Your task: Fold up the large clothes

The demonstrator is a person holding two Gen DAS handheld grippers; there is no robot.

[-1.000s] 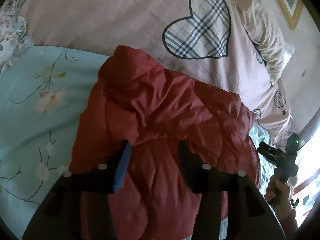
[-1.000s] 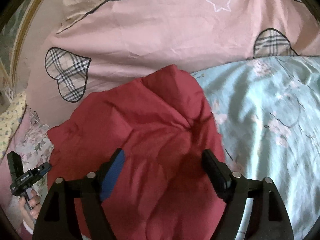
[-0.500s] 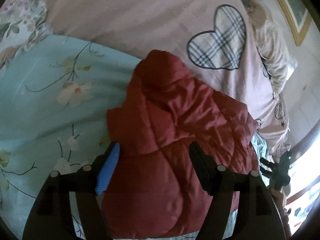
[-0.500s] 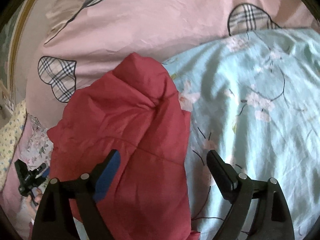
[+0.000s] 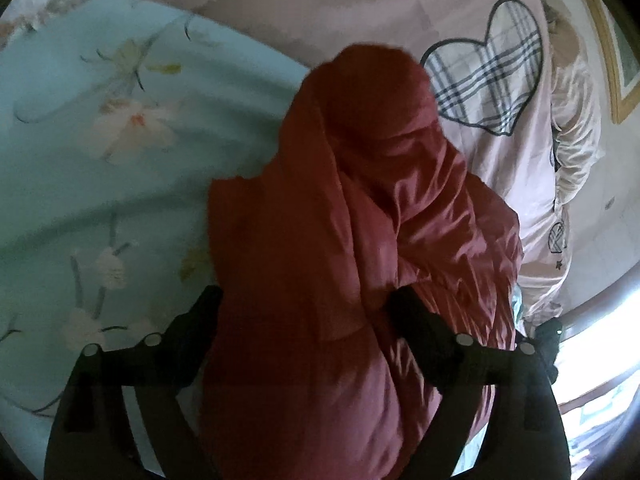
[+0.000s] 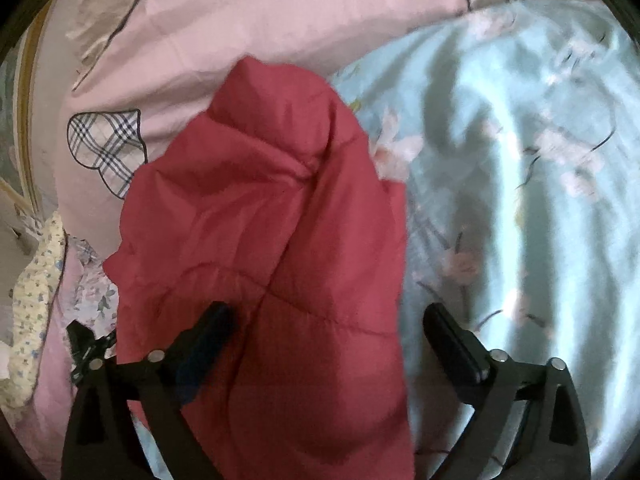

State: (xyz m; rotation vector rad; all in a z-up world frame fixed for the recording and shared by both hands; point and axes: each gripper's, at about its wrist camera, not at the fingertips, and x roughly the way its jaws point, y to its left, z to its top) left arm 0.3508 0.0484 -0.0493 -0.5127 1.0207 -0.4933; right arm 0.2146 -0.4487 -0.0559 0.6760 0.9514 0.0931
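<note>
Left wrist view first: the red puffer jacket (image 5: 352, 264) is lying bunched up on the bed, mostly on a pale blue floral sheet (image 5: 104, 168) with blurry pink-and-white blossoms on it. Past the jacket there's a pink duvet (image 5: 304, 8) with a big plaid heart patch (image 5: 492, 80) outlined in dark thread. A cream pillow (image 5: 576, 120) sits at the far right edge of the bed, a gold picture frame (image 5: 612, 52) hangs on the wall behind it, and bright daylight blows out the lower right corner. The left hand-held gripper (image 5: 304, 300) has its jaws spread wide; they've just been opening, and the jacket bulges up between them without getting pinched.

Right wrist view: same jacket (image 6: 272, 256), seen from the other side, straddling the line where the blue sheet (image 6: 520, 208) meets the pink duvet (image 6: 248, 24). Another plaid heart (image 6: 108, 148) shows on the left. A small-flowered yellowish cloth (image 6: 36, 300) is crumpled at the far left edge. The right hand-held gripper (image 6: 328, 312) is also wide apart, jaws just been opening, one finger over the jacket and the other over bare sheet, gripping nothing.
</note>
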